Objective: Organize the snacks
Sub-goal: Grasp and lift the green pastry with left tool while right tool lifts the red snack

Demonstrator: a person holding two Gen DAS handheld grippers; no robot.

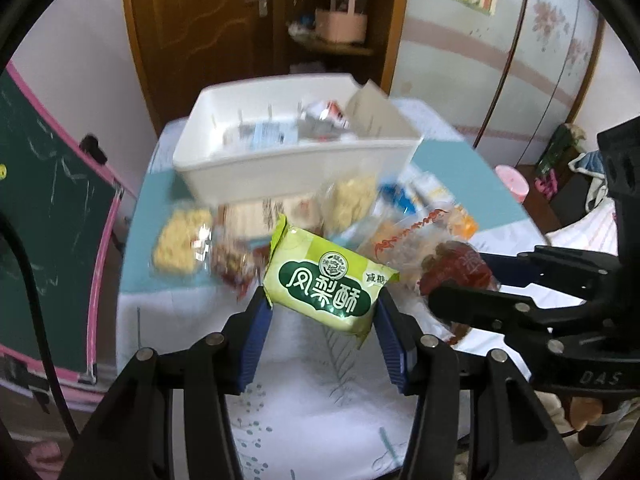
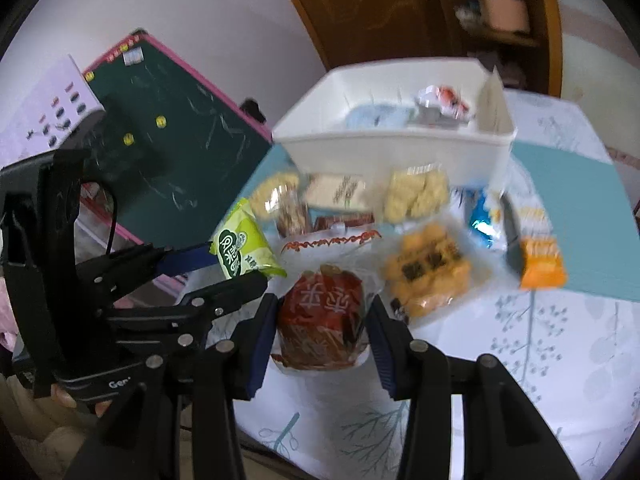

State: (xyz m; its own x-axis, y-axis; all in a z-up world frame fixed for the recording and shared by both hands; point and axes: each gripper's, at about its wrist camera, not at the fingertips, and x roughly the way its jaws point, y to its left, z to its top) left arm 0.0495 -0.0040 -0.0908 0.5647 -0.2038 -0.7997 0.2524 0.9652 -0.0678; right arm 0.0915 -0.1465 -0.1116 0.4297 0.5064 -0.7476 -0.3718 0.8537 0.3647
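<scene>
Above the table (image 1: 304,392), green packet (image 1: 324,284) between left fingers (image 1: 256,344).

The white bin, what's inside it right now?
The white bin holds a silver-and-red packet, something pale blue and an upright cardboard divider. Its near wall hides the bottom.

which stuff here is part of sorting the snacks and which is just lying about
Job:
- green pineapple cake packet, held in the left gripper
- red snack packet, held in the right gripper
- white bin
- loose snack packets on the table

Just there:
- green chalkboard
- wooden door
- pink stool
</scene>
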